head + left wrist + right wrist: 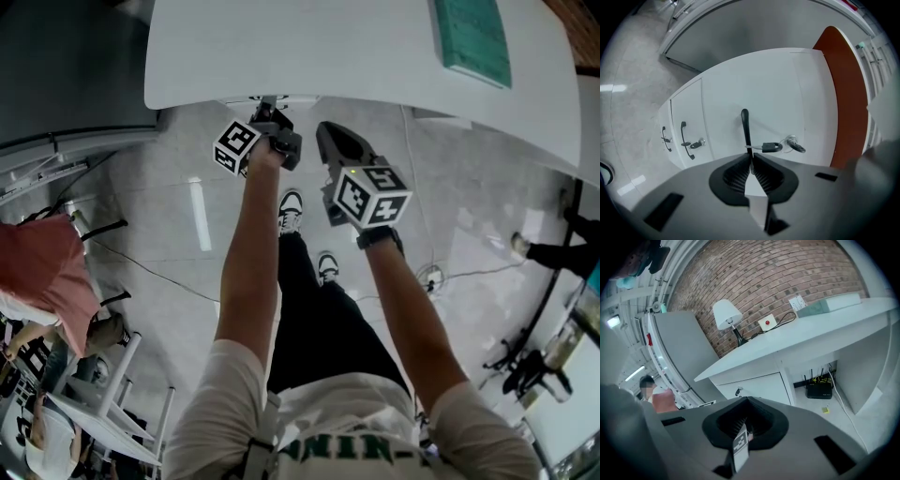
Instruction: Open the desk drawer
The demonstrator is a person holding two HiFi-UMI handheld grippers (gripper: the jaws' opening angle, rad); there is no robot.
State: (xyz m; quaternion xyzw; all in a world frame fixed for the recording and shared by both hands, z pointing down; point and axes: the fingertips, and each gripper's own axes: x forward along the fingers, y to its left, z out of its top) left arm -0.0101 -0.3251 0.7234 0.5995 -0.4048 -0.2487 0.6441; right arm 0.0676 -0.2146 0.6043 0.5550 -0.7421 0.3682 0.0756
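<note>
The left gripper [750,159] has its ribbed fingers [736,172] closed on the near end of a slim black handle [745,129]; the rest of the bar runs up out of the grip against the white drawer [754,89]. Just beside the grip, a small padlock [771,147] hangs at the handle, with keys [794,145] in the lock next to it. Two more black handles [684,139] sit on the neighbouring fronts to the left.

In the head view, the left gripper [270,117] reaches under the edge of the white table [356,56], where a green book [473,37] lies. The right gripper [336,141] hangs close beside it, off the drawer. Its fingers [736,420] are closed on nothing, pointing toward the table's side with a white lamp [726,314] before a brick wall [778,273].
</note>
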